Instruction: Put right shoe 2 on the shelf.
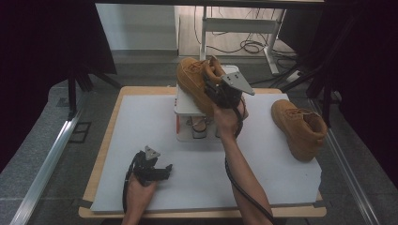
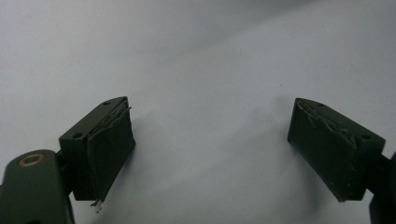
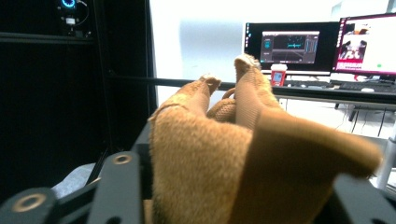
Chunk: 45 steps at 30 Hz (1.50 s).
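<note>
Work in hand: the right gripper sets a tan boot on the white rack at the far middle of the table.
Boot location: on top of the rack, toe toward the far left, heel collar toward the gripper. A second boot lies on the mat at the right, well apart.
Right gripper state: jaws part-way open with the boot's collar between them. The right gripper view shows suede filling the gap; whether the pads press on it cannot be told.
Left gripper state: the left gripper has its jaws wide, with nothing between them; bare mat lies below its pads.
Risk 1: boot tips off the rack. Cause: release before the sole sits flat on the top shelf.
Risk 2: rack shifts or topples. Cause: sideways push from the boot or the hand; the rack looks light and narrow.
Risk 3: collar drags with the jaws on withdrawal. Cause: soft suede catches on a pad when the opening is too narrow.
Right hand pose: forearm reaches forward over the mat, wrist raised, gripper pointing away from the person at the boot's heel.
Left hand pose: low near the table's near left, gripper lying close to the mat, pointing right.
</note>
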### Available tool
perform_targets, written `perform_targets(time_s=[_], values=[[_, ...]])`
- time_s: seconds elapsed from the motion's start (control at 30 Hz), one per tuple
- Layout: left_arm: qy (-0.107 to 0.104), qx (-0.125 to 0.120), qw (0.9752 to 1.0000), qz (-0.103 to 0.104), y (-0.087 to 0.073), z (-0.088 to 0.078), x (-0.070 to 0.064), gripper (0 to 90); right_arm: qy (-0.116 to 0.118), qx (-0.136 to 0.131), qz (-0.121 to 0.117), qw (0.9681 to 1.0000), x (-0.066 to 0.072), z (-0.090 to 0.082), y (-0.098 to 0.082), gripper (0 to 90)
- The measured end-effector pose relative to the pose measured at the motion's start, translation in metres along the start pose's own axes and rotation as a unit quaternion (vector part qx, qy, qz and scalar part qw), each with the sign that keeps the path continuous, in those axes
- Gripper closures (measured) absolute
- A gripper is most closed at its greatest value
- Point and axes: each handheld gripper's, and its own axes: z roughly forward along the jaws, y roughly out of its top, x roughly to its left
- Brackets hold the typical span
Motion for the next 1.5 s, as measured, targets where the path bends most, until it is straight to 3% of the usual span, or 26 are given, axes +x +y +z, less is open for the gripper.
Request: perform_targets(time_s=[0.4, 1.03, 1.5], values=[[0.000, 0.000, 1.0000, 0.000, 0.000, 0.000, 0.000, 13.9, 0.024, 0.027, -0.005, 0.9993, -0.006, 0.001, 0.002, 18.7], [0.001, 0.001, 1.0000, 0.001, 0.000, 0.000, 0.000, 13.9, 0.043, 0.060, -0.021, 0.9971, -0.010, -0.012, -0.001, 12.2], [0.001, 0.001, 1.0000, 0.001, 0.000, 0.000, 0.000, 13.9, 0.076, 0.103, -0.032, 0.9913, -0.015, -0.034, -0.012, 13.5]])
